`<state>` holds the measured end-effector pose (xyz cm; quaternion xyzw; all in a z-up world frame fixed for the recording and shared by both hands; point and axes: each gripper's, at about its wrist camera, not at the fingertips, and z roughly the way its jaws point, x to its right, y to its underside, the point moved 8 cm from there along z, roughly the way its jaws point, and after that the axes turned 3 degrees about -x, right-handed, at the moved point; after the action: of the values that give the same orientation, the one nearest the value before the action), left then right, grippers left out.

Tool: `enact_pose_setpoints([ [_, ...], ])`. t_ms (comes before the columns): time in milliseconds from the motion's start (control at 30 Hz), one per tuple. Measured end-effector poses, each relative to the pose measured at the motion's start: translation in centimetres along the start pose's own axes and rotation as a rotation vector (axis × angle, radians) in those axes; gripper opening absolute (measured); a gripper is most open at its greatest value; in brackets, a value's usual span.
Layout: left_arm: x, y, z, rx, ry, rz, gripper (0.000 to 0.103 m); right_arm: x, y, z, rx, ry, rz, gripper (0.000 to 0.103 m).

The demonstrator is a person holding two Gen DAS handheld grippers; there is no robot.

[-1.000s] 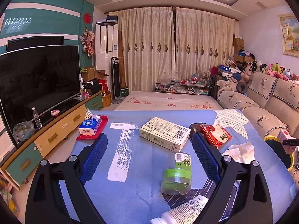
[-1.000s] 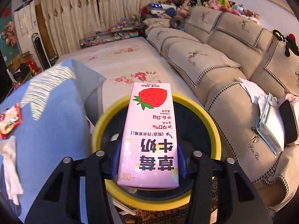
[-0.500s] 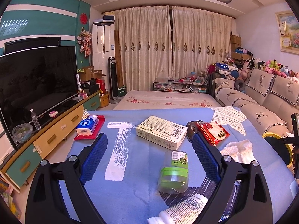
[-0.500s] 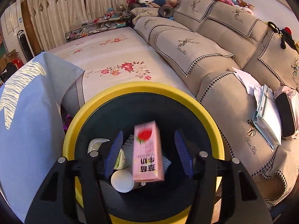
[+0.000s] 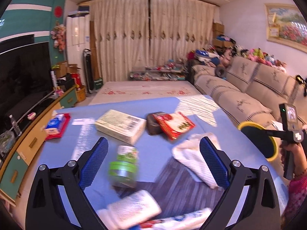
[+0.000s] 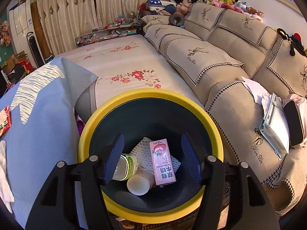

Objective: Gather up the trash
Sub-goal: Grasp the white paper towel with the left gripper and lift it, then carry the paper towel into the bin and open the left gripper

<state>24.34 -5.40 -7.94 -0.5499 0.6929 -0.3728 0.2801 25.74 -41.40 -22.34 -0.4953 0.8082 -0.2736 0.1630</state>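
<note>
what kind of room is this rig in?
A lived-in home living room, most likely: a long beige fabric sofa topped with plush toys, a large black flat-screen TV on a low cabinet, and floor-length cream curtains behind a cluttered blue-clothed table.

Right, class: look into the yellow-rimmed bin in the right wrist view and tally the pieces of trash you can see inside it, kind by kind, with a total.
Pink strawberry milk carton: 1
Paper cup: 1
Clear plastic bottle with green label: 1
White foam net sleeve: 1
Total visible in the bin: 4
</note>
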Motion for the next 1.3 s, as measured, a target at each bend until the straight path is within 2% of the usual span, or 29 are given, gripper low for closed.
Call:
enact_pose_setpoints([
  [100,3.9,0.4,1.1,-0.063,0.071,0.036,0.096,0.1,0.7,-0.9,0.013,-0.038,0.007,0.060],
  [267,8.8,1.3,4.1,-0.152,0.066,0.100,0.096,0.2,2.0,-2.6,0.036,-0.094,0.003,0.064],
  [367,9.8,1.8,6.7,-0.216,0.051,0.083,0.096,0.3,2.8,-3.4,0.043,-0.129,-0.007,0.064],
  [567,10.6,3.2,10.8,-0.344,0.077,0.000,0.095,1.2,4.1,-4.1,0.048,-0.162,0.002,0.065],
  [800,11.1,5.0,14.7,-0.465,0.049,-0.020,0.069,2.4,4.9,-3.8,0.038,-0.189,0.035,0.065],
  [867,11.2,5.0,14.8,-0.445,0.040,-0.013,0.061,2.7,5.1,-3.8,0.039,-0.195,0.043,0.065],
  [967,11.4,4.9,14.8,-0.441,0.059,-0.012,0.039,3.3,5.2,-3.8,0.041,-0.201,0.055,0.065],
  [1033,11.7,4.5,14.5,-0.426,0.076,-0.004,0.011,3.5,5.3,-3.9,0.044,-0.208,0.064,0.065],
  [1067,11.8,4.2,14.3,-0.417,0.081,0.004,0.007,3.6,5.4,-4.0,0.045,-0.210,0.069,0.065],
  [1300,13.8,0.9,10.7,-0.319,0.122,0.072,0.006,4.4,5.5,-4.6,0.060,-0.223,0.087,0.065],
])
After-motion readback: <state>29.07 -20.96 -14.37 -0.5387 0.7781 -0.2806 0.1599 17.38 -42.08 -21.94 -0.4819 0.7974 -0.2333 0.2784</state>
